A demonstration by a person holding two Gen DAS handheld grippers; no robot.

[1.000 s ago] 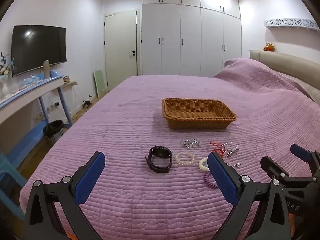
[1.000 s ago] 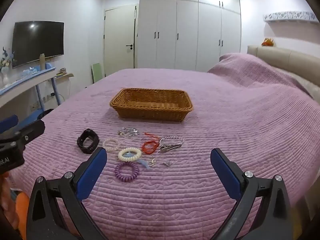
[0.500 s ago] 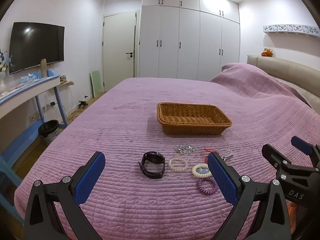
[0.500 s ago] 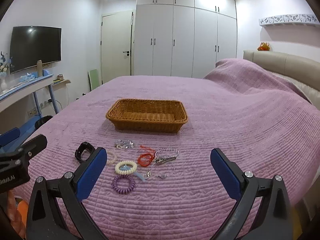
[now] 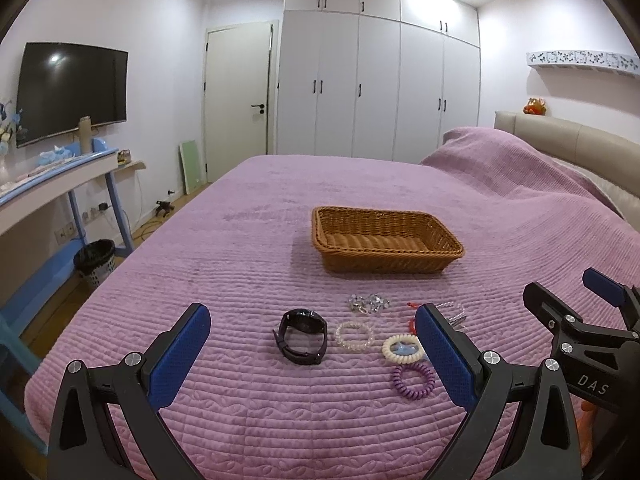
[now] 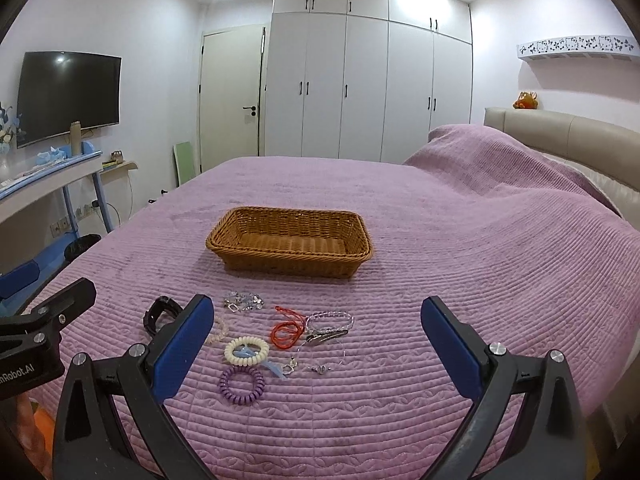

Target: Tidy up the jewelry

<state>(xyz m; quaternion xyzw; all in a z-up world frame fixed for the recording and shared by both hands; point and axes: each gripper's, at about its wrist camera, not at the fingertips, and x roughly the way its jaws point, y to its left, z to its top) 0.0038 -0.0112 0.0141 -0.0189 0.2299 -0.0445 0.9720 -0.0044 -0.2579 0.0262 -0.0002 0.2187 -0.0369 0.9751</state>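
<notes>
While both tongs are hanging over the near edge of the bed point(image 5: 248, 248), nothing is being gripped: left tongs point(image 5: 312, 354) are standing wide apart, right tongs point(image 6: 316, 346) likewise, blue pads empty.

Jewelry is lying loose on the purple bedspread, in a cluster just in front of the wicker basket point(image 6: 290, 258), not touching it. Basket is sitting empty, mid-bed.

Cluster, as the views are showing it:
- black watch point(image 5: 303, 336) sitting at the left end, strap curled
- pale bead bracelet point(image 5: 355, 334) just right of it
- silver chain clump point(image 6: 245, 301) lying nearest the basket
- cream coil hair tie point(image 6: 246, 350) with something light blue under it
- purple coil hair tie point(image 6: 241, 385) lying nearest the cameras
- red cord point(image 6: 285, 330) next to a clear bead bracelet point(image 6: 330, 319) and a dark metal clip point(image 6: 326, 336)
- thin chain with small pendants point(image 6: 316, 366) at the right end; detail too small to tell

Right tongs are showing at the right edge of the left view, well clear of the items.
</notes>
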